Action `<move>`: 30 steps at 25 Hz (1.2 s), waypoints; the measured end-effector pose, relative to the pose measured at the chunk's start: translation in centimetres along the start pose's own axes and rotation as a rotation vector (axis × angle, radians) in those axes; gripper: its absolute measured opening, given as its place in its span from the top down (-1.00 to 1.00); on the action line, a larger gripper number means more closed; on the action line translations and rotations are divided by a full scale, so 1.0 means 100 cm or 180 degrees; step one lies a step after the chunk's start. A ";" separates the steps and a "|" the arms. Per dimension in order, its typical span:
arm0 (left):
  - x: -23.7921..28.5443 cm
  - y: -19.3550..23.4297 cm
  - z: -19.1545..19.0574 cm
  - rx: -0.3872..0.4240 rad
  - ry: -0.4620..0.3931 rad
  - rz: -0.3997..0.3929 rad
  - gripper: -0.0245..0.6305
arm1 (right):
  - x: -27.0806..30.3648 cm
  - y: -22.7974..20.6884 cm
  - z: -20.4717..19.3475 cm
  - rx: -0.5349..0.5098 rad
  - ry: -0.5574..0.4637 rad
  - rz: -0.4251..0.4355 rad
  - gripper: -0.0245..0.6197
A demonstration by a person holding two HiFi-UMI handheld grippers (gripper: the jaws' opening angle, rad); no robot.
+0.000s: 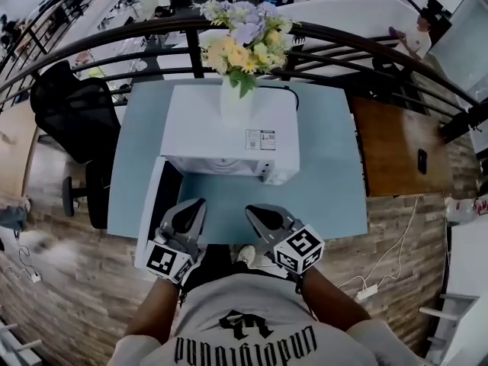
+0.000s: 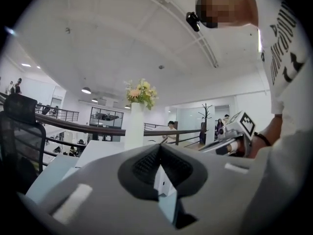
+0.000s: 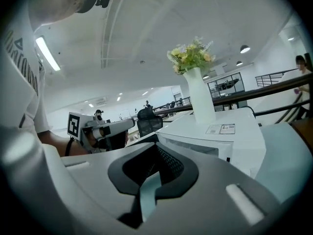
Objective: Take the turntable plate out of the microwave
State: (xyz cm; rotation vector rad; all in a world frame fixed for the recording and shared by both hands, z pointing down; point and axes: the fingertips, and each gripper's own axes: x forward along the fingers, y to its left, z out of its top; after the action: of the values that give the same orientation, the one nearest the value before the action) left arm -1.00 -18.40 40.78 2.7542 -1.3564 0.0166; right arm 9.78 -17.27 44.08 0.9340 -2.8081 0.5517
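Microwave (image 1: pixel 229 132) stands on the blue bench (image 1: pixel 328 181), door (image 1: pixel 156 204) swung open at its left, vase of flowers (image 1: pixel 236 97) on top; turntable plate hidden from every view; left claw (image 1: pixel 192 207) and right claw (image 1: pixel 256 212) both closed, empty, at the bench's near edge.

- The microwave (image 1: pixel 229 132) is set on the table (image 1: pixel 328 197), towards the far edge; its door (image 1: pixel 152 200) is swung open at its left;
- a vase of flowers (image 1: pixel 236 90) is stood on top of the microwave, towards the back;
- an office chair (image 1: pixel 72 117) is placed left of the table; a second table (image 1: pixel 396 147) is set just beside its right side;
- a railing (image 1: pixel 343 40) is run behind both tables;
- the left gripper (image 1: pixel 194 204) and right gripper (image 1: pixel 255 213) are held side by side over the table's near edge, before the microwave.
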 end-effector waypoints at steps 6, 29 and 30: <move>0.015 0.021 -0.016 -0.0118 0.0116 0.0015 0.78 | 0.031 -0.018 -0.026 0.0278 0.0181 0.0024 0.91; 0.069 0.081 -0.111 -0.0285 0.0240 0.0079 0.77 | 0.147 -0.117 -0.144 0.2503 0.0170 -0.0274 0.56; 0.070 0.083 -0.114 -0.0286 0.0246 0.0085 0.77 | 0.151 -0.121 -0.148 0.2682 0.0121 -0.0284 0.55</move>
State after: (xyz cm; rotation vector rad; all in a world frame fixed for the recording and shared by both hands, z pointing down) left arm -3.06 -28.22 52.96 2.6334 -1.3402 0.0616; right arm 5.10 -28.90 64.93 1.1165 -2.4498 1.7756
